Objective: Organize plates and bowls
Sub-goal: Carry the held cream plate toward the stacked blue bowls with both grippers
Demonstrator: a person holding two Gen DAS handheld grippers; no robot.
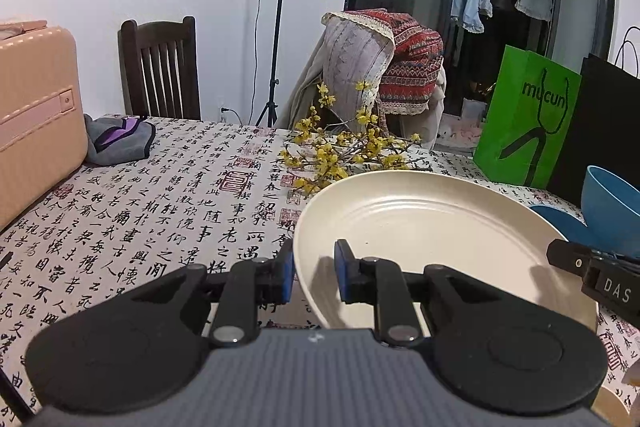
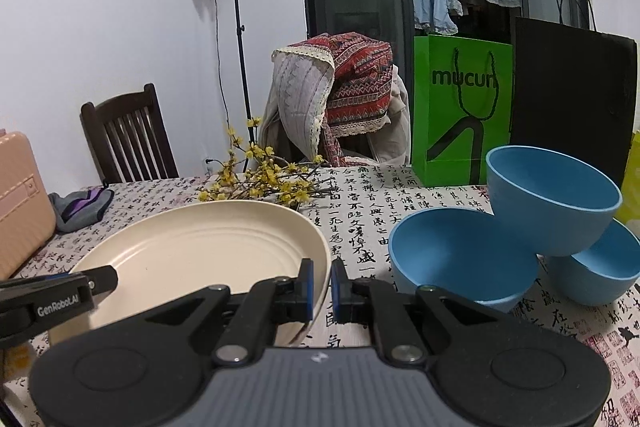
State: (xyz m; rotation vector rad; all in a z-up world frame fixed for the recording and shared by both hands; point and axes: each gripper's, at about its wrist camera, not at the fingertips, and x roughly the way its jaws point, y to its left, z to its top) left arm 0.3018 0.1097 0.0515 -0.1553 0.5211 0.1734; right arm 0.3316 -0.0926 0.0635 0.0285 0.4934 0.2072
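Both tongs [image 1: 314,277] [image 2: 321,289] pinch opposite rims of cream plate [image 1: 420,227].

Both wrist views sit low and close over the cream plate [image 1: 432,227], facing the far wall: the left from its left rim, the right from its right rim [image 2: 200,247]. Both share the green bag [image 1: 528,119] behind it.

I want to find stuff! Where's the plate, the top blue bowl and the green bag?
plate [image 2: 192,243]: right wrist view, on its ridged inside.
top bowl [image 2: 556,187]: right wrist view, on its inner wall.
green bag [image 1: 520,131]: left wrist view, on its front face below the lettering.
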